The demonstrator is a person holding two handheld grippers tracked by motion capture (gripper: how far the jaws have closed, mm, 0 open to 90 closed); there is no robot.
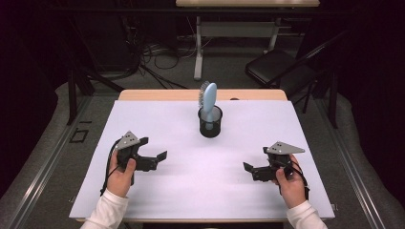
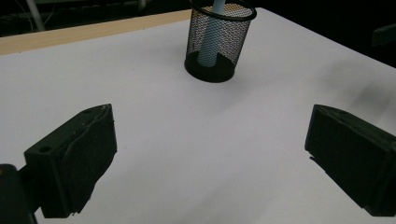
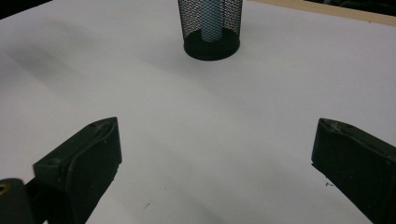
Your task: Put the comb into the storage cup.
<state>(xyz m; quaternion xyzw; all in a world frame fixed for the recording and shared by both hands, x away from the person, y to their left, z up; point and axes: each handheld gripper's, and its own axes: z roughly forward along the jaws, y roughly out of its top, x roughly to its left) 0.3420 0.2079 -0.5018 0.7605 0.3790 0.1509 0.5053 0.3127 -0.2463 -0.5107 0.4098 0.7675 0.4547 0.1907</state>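
A light blue hairbrush (image 1: 208, 99) stands upright, handle down, in a black mesh cup (image 1: 210, 123) near the middle of the white table (image 1: 157, 191). In the left gripper view the cup (image 2: 217, 42) sits ahead with the brush handle (image 2: 210, 39) inside; the right gripper view shows the same cup (image 3: 210, 25) and handle (image 3: 211, 21). My left gripper (image 1: 154, 151) rests low at the table's left, open, nothing between its jaws, pointing right. At the right, my right gripper (image 1: 252, 170) is open and empty too, pointing left. Both are well short of the cup.
The wooden table edge (image 1: 157, 95) shows beyond the white top. Farther back on the floor stand a black folding chair (image 1: 279, 67), cables (image 1: 157, 55) and another table's leg (image 1: 197, 45). Dark frame bars (image 1: 71, 90) flank the left side.
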